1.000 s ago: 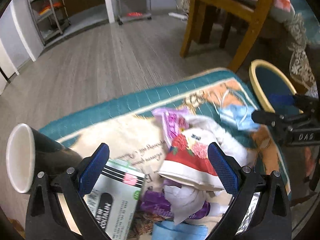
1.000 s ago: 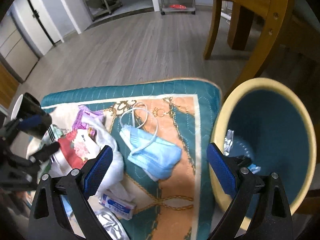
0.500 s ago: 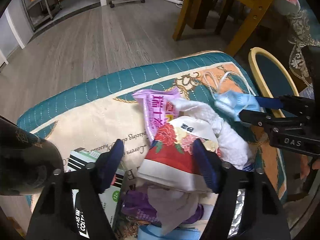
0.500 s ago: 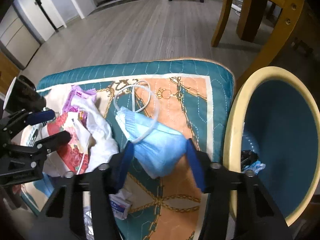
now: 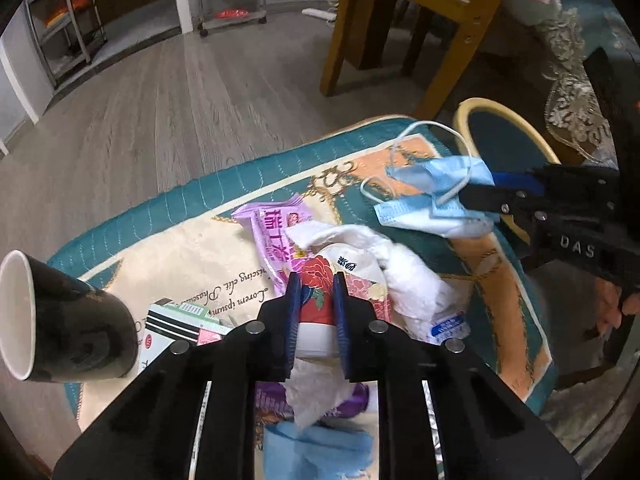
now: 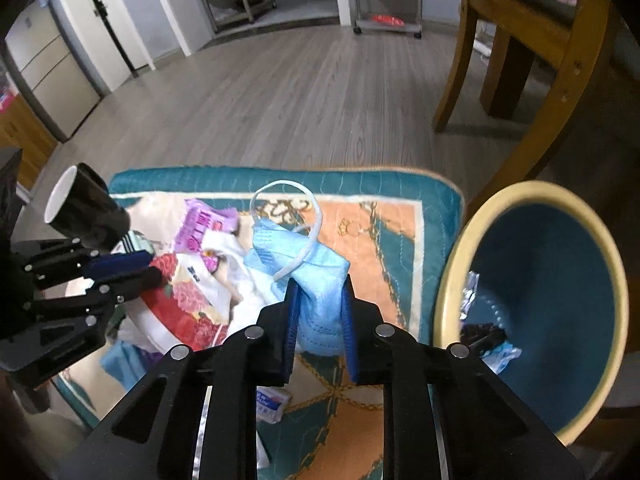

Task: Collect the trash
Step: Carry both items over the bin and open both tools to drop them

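My right gripper (image 6: 319,294) is shut on a blue face mask (image 6: 316,268) and holds it lifted above the patterned mat (image 6: 384,216); the mask also shows in the left wrist view (image 5: 436,196), with the right gripper (image 5: 476,196) on it. My left gripper (image 5: 313,288) is shut on a red floral paper cup (image 5: 316,300) in the trash pile; it also shows in the right wrist view (image 6: 140,268). The blue bin with a cream rim (image 6: 448,276) stands right of the mat and holds some wrappers.
The pile holds a purple wrapper (image 5: 272,232), white tissue (image 5: 404,272), a green-white box (image 5: 176,320) and a second blue mask (image 5: 316,452). A black paper cup (image 5: 60,320) lies at the left. A wooden chair (image 5: 400,20) stands behind the mat.
Both grippers closed: the left on the red floral cup, the right on the blue mask. The mask has been lifted off the mat.
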Available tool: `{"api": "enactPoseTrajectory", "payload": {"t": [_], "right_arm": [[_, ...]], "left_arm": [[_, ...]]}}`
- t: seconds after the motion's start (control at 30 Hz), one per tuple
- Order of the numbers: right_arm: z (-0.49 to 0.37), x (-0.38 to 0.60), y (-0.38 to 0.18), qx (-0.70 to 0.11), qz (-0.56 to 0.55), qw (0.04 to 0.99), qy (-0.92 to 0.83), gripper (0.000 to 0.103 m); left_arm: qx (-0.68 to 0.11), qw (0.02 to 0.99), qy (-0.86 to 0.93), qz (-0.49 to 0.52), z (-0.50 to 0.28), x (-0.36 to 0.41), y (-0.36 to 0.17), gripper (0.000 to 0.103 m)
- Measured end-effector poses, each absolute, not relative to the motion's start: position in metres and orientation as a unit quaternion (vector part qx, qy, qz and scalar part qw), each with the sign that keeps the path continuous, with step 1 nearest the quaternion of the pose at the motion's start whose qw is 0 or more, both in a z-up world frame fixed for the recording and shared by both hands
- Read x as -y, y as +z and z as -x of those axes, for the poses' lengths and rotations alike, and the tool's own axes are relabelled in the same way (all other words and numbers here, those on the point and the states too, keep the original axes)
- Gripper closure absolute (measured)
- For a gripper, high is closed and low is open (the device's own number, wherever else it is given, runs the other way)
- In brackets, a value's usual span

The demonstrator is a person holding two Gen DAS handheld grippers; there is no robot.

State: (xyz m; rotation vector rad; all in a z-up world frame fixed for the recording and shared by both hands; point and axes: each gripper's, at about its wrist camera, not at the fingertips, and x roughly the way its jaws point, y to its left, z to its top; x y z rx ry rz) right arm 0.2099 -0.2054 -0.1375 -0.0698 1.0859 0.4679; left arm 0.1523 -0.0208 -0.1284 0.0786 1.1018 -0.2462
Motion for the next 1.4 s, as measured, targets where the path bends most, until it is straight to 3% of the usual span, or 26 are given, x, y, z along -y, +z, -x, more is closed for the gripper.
{"api": "enactPoseTrajectory", "payload": {"t": [0.27, 0.83, 1.4], "right_arm": [[-0.195, 0.227, -0.105, -0.477, 0.008, 0.853, 0.21, 0.083], [-0.18, 0.333, -0.051, -0.424, -0.091, 0.893, 0.124, 0.083], [-0.194, 0.438, -0.097, -0.46, -0.129, 0.878, 0.026, 0.083]], "left_arm": [[-0.471, 0.872, -0.127, -0.043, -0.135, 0.033, -0.092, 0.096], [-0.368, 0.915, -0.161, -0.031, -0.133, 0.074, -0.018, 0.097], [-0.358, 0.898, -0.253, -0.04, -0.172, 0.201, -0.049, 0.097]]}}
